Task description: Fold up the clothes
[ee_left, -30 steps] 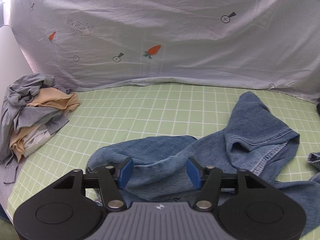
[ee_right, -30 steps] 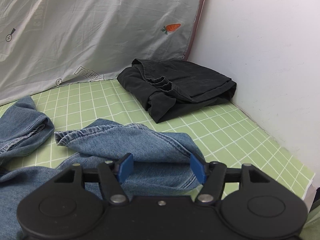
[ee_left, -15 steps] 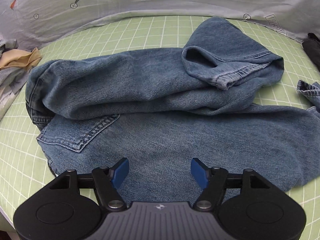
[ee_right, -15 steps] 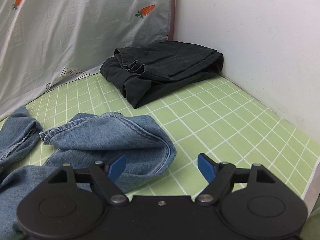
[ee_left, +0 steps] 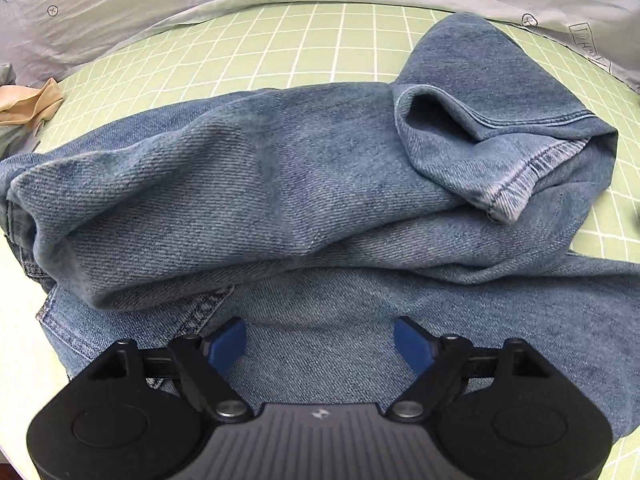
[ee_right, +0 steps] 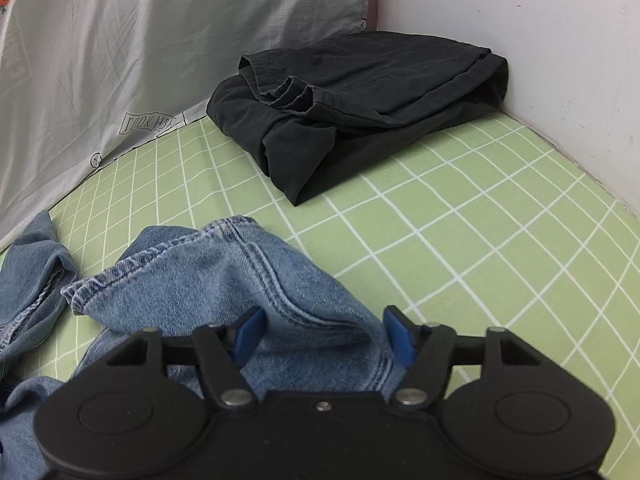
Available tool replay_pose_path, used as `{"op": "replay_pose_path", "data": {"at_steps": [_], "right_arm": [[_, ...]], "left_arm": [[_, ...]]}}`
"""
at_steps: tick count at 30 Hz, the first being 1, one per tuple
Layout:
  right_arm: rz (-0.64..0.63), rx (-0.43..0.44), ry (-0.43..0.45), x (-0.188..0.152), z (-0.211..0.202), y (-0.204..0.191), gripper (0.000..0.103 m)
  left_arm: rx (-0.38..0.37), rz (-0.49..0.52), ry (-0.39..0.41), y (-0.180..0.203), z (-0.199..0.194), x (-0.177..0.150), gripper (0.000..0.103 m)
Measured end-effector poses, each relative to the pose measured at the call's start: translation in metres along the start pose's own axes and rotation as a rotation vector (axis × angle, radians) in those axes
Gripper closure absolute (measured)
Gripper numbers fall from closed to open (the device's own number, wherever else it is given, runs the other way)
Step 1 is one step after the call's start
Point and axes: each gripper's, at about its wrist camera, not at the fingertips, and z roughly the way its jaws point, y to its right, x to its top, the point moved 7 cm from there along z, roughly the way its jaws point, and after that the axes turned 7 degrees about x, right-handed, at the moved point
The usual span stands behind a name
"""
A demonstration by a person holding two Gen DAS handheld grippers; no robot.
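Jeans lie crosswise below our left gripper, jaws just widened, empty.
Our right gripper straddles their leg fold, jaws narrowing, not yet pinching.

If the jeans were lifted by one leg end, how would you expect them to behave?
The jeans would probably sag and trail, since they already lie in soft, rumpled folds. Their thick denim weave suggests some weight. The textured cloth looks unlikely to slip.
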Motion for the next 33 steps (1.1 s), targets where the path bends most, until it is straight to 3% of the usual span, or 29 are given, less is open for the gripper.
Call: {"op": "replay_pose_path", "data": {"at_steps": [2, 4, 10, 14, 17, 23, 27, 30, 31, 33], "right_arm": [[-0.016, 0.003, 0.011, 0.000, -0.008, -0.001, 0.073], [-0.007, -0.008, 0.039, 0.006, -0.020, 0.000, 0.086], [0.063, -0.009, 0.209, 0.056, -0.065, 0.002, 0.093], [0.011, 0.028, 0.294, 0.096, -0.066, -0.030, 0.093], [-0.090, 0.060, 0.298, 0.106, -0.043, -0.073, 0.092], [-0.239, 0.224, 0.079, 0.047, 0.036, -0.160, 0.092], [-0.416, 0.212, -0.029, -0.006, 0.064, -0.196, 0.090], [-0.467, 0.236, -0.048, -0.010, 0.058, -0.201, 0.076], [-0.435, 0.265, -0.043, -0.006, 0.051, -0.198, 0.067], [-0.382, 0.298, -0.020, 0.005, 0.037, -0.191, 0.063]], "left_arm": [[-0.010, -0.007, -0.011, -0.004, 0.001, 0.001, 0.021], [-0.023, -0.032, -0.022, -0.010, 0.001, 0.003, 0.021], [-0.092, -0.144, -0.037, -0.033, 0.003, 0.006, 0.021], [-0.029, -0.060, -0.025, -0.024, 0.002, 0.007, 0.021], [0.004, -0.045, -0.009, -0.019, 0.000, 0.002, 0.019], [-0.012, -0.069, -0.016, -0.024, 0.000, -0.002, 0.017], [-0.012, -0.075, -0.010, -0.026, -0.002, -0.006, 0.014], [-0.012, -0.075, -0.011, -0.022, -0.003, -0.007, 0.011], [-0.012, -0.075, -0.013, -0.021, -0.003, -0.007, 0.010], [-0.011, -0.075, -0.015, -0.021, -0.003, -0.008, 0.008]]}}
